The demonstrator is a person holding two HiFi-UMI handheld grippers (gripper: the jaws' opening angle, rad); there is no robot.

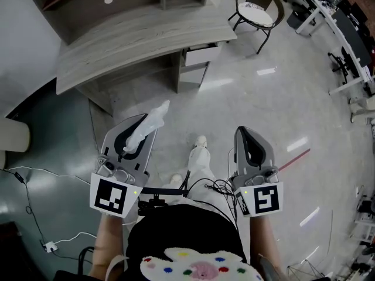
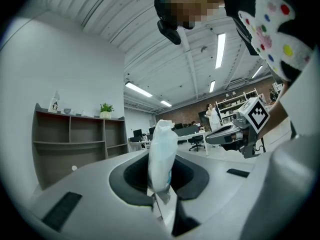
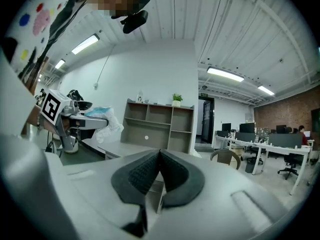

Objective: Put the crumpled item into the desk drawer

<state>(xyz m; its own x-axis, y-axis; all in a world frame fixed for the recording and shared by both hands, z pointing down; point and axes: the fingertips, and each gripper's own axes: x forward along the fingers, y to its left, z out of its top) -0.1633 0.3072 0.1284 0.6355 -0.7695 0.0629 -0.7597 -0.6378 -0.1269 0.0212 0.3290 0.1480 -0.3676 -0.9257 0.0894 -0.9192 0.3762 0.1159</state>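
Note:
A crumpled white plastic item (image 1: 153, 118) sticks out from between the jaws of my left gripper (image 1: 140, 129), which is shut on it and held level above the floor. In the left gripper view the crumpled item (image 2: 162, 151) stands upright between the pads. My right gripper (image 1: 244, 132) is shut with nothing in it, its ribbed pads (image 3: 145, 171) pressed together. The grey wooden desk (image 1: 135, 43) lies ahead. Under its right end sits a white drawer unit (image 1: 200, 57) whose top drawer looks slightly pulled out. Both grippers are well short of it.
A round chair (image 1: 256, 12) stands to the right of the desk. Open shelves (image 3: 157, 126) rise behind the desk. White cables (image 1: 35, 174) run over the floor at the left. Office tables (image 1: 345, 34) line the far right. My legs and shoes (image 1: 198, 154) are between the grippers.

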